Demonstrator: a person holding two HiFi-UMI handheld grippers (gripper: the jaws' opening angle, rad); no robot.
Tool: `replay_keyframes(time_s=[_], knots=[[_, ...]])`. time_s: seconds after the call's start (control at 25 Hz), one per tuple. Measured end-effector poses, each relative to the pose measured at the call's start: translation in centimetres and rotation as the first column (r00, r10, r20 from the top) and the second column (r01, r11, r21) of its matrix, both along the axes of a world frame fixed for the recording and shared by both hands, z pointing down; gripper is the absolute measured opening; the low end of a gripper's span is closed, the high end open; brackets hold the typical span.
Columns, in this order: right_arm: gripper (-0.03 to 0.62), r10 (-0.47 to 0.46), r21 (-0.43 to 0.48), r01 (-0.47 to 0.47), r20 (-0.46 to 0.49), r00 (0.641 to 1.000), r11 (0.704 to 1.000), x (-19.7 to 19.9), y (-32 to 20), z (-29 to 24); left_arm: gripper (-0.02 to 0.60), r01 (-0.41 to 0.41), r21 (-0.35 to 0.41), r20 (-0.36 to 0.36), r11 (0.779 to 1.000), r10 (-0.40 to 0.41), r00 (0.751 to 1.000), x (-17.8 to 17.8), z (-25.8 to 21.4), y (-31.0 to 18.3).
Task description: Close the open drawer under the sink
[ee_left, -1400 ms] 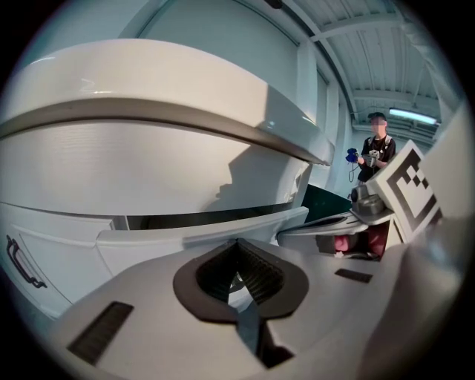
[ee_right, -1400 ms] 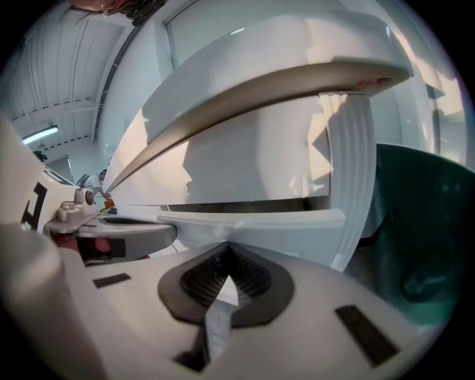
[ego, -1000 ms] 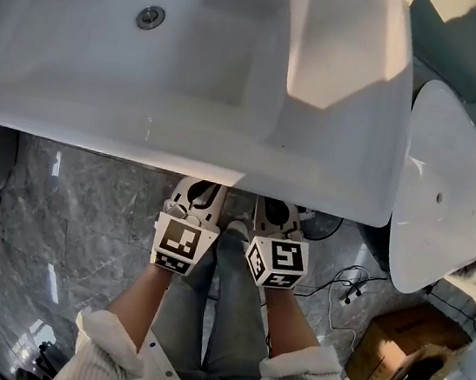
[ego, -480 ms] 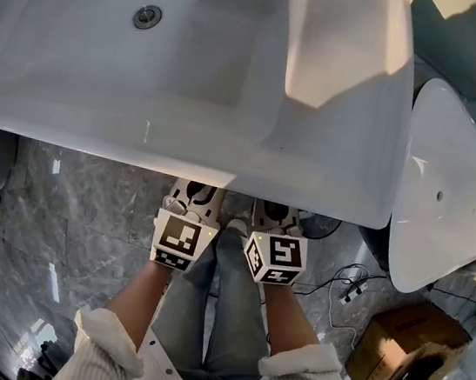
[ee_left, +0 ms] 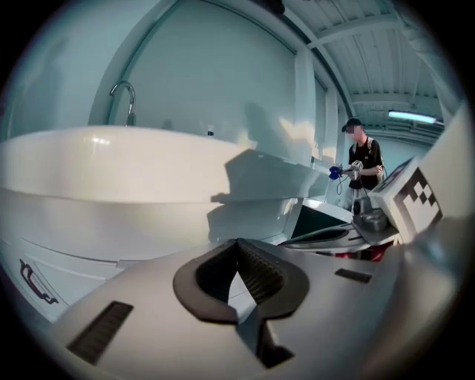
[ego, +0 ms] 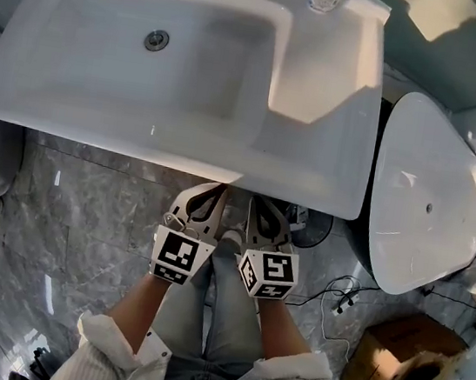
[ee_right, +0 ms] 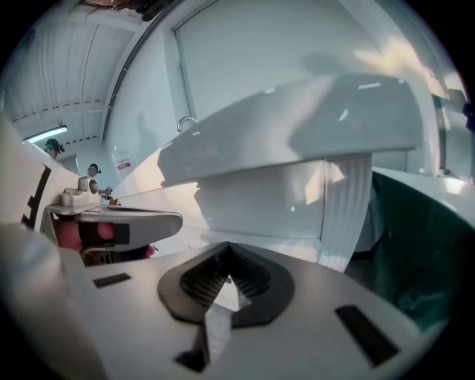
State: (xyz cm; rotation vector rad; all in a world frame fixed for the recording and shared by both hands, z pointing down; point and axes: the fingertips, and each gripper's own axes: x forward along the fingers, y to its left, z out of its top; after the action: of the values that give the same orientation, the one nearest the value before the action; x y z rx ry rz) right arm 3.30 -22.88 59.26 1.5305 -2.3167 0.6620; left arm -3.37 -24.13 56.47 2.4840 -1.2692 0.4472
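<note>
Since I leaned back, left claw (ego: 209, 191) and right claw (ego: 262, 204) show just outside the sink (ego: 312, 164) rim | both pressed together, empty | drawer (ee_left: 67, 263) under sink, not jutting past rim, likely closed.

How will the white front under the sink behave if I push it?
Likely stiff: the front looks like a flat rigid panel. Its smooth face may let contact slip. With a handle on it, it probably slides rather than tips; runners aren't visible.
</note>
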Motion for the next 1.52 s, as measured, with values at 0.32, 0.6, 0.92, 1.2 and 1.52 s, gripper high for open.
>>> replay_keyframes(time_s=[0.32, 0.6, 0.92, 1.2, 1.52], knots=[[0.009, -0.018, 0.024, 0.017, 0.044, 0.999, 1.000, 1.5, 1.8, -7.1, 0.015, 0.022, 0.035, -0.021, 0.999, -0.021, 1.000, 1.4, -6.5, 1.6], [0.011, -0.137, 0.131, 0.126, 0.080, 0.987, 0.983, 0.7, 2.1, -16.4, 0.015, 0.032, 0.103, -0.051, 0.994, -0.027, 0.998, 1.9, -14.8, 2.0], [0.011, -0.259, 0.274, 0.220, 0.116, 0.959, 0.936, -0.5, 2.2, -27.9, 0.015, 0.003, 0.217, -0.047, 0.976, 0.008, 0.999, 2.3, -24.8, 2.5], [0.009, -0.319, 0.376, 0.258, 0.110, 0.941, 0.890, -0.1, 2.8, -35.3, 0.015, 0.019, 0.283, -0.094, 0.959, 0.007, 0.996, 3.2, -30.9, 2.3], [0.009, -0.335, 0.391, 0.270, 0.108, 0.936, 0.880, 0.7, 3.9, -38.2, 0.015, -0.036, 0.345, -0.099, 0.938, 0.075, 0.992, 4.2, -34.1, 3.3]])
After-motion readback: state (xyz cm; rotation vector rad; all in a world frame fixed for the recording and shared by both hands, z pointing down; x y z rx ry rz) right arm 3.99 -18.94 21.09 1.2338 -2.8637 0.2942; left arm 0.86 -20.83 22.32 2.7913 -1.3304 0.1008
